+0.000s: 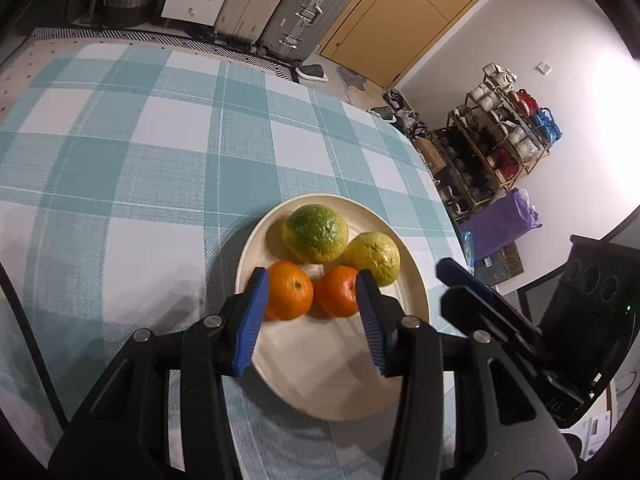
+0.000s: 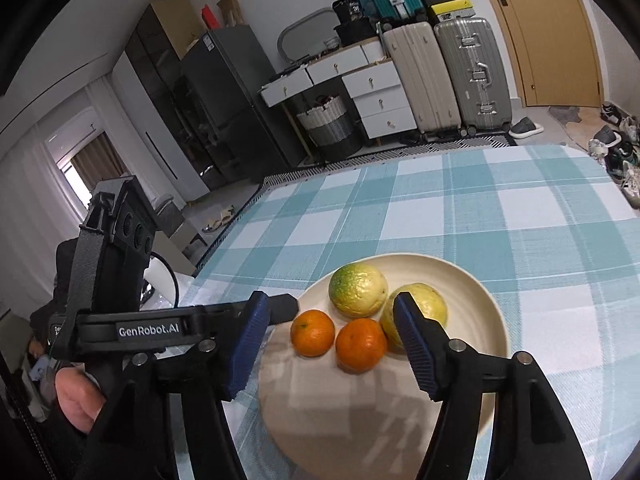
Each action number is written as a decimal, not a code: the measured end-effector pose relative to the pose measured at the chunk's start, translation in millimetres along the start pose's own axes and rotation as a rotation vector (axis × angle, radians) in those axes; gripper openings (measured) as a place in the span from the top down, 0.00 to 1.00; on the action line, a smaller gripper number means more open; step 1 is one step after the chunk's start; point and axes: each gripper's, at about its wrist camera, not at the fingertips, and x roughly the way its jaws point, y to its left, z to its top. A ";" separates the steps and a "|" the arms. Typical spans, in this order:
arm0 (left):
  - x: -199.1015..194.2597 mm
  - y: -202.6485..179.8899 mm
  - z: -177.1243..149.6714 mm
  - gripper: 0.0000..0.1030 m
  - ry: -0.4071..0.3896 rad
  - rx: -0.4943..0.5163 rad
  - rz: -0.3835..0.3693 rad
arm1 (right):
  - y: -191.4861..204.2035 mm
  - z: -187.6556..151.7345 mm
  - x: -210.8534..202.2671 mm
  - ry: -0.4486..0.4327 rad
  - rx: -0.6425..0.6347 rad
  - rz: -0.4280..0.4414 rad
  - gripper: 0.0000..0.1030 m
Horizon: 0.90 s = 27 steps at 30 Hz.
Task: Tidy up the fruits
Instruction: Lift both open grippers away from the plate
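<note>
A round cream plate (image 1: 416, 280) stands on a table covered with a teal-and-white checked cloth (image 1: 140, 168), and four fruits lie together on the far half of the plate. In the left wrist view, in the lower middle of the frame, these are a green-and-yellow round citrus fruit (image 1: 315, 233), a yellow-green wrinkled citrus fruit (image 1: 378, 252), a left orange tangerine (image 1: 290, 290) and a right orange tangerine (image 1: 337, 291). The two tangerines touch each other, and the two bigger fruits sit just behind them.

The left gripper (image 1: 312, 320), black with blue ribbed pads, is released: its jaws stand apart on both sides of the two tangerines. Whether a pad touches the fruit I cannot tell. The nothing-bearing part of the plate lies under its fingers.

In the right wrist view the right gripper (image 2: 328, 340) is also released and wide, with nothing clamped. Its right pad stands in front of the yellow-green fruit, and the tangerines lie between the jaws, further away. At the left of this frame the left gripper's body shows, with a hand (image 2: 76, 400) below it in the lower left.
</note>
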 end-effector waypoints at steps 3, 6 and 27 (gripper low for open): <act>-11.6 -4.4 -6.7 0.55 -0.010 0.011 0.018 | 0.1 -3.3 -12.9 -0.013 -0.003 -0.011 0.32; -20.2 -10.7 -14.7 0.55 -0.015 0.027 0.044 | -0.3 -7.6 -24.5 -0.027 -0.002 -0.023 0.27; -85.1 -66.0 -88.5 0.21 -0.123 0.173 0.273 | 14.6 -47.1 -88.2 -0.068 -0.013 -0.076 0.08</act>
